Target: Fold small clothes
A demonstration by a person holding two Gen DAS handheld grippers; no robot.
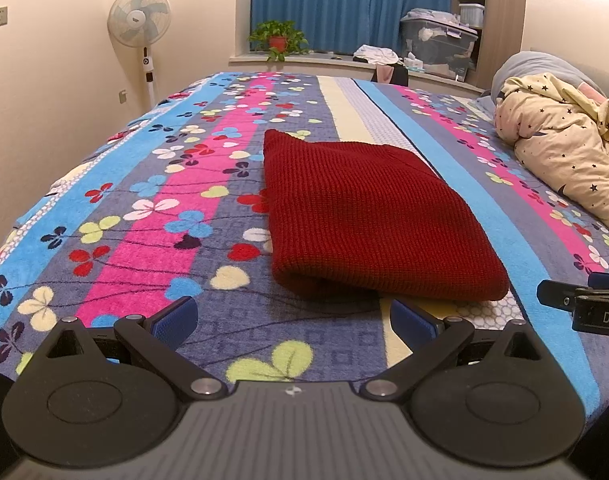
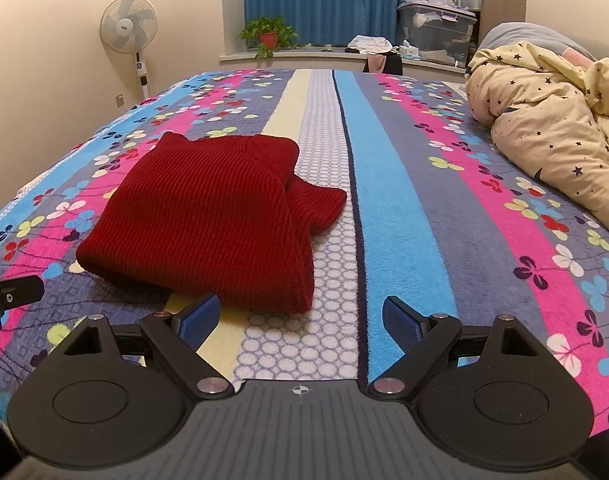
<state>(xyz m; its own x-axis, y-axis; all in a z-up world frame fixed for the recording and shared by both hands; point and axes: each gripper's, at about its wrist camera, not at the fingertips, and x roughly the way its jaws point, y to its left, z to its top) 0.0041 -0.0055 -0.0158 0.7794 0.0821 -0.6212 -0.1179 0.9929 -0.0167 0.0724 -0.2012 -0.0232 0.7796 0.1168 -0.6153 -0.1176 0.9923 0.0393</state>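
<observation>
Nearest the left wrist camera, the left gripper (image 1: 292, 322) hangs low over the bed with its blue-padded jaws spread wide and nothing between them. Its right pad sits just beside the near folded edge of the red knit sweater (image 1: 368, 216); I cannot tell whether it touches. The right gripper (image 2: 300, 320) is likewise released, jaws apart and empty, with its left pad just short of the sweater's (image 2: 208, 220) near hem. Each gripper's tip shows at the edge of the other's view.

The sweater lies folded into a compact block on the striped, clover-patterned blanket (image 1: 152, 216), across the cream and grey stripes. From the right wrist view a ribbed part sticks out of the block on its right side.

Farther right, a bunched cream duvet with dark stars (image 2: 552, 128) rests on the bed. Beyond the bed's far edge stand a white pedestal fan (image 1: 140, 20), a potted plant (image 1: 278, 38) on the window ledge, blue curtains (image 1: 344, 4) and a clear storage box (image 1: 438, 40).
</observation>
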